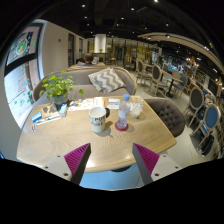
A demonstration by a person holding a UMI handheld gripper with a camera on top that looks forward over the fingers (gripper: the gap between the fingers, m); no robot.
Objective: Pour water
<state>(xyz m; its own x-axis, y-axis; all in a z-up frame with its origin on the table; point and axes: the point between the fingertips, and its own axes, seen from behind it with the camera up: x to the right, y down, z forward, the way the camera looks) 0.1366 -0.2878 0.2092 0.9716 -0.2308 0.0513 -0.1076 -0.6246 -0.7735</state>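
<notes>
A clear water bottle [122, 113] with a pink label stands upright near the middle of a round wooden table [70, 140]. Just left of it sits a white cup [98, 117], and a small glass [135, 107] stands to the bottle's right. My gripper [110, 160] hangs back at the table's near edge, well short of the bottle. Its two fingers with magenta pads [77, 156] are spread wide apart and open, with nothing between them but the table edge and the blue floor below.
A potted green plant [60, 91] stands on the table's left side next to some small items [42, 119]. A grey sofa with a patterned cushion [106, 80] lies behind the table. A grey armchair [168, 113] is at the right, with more chairs and tables beyond.
</notes>
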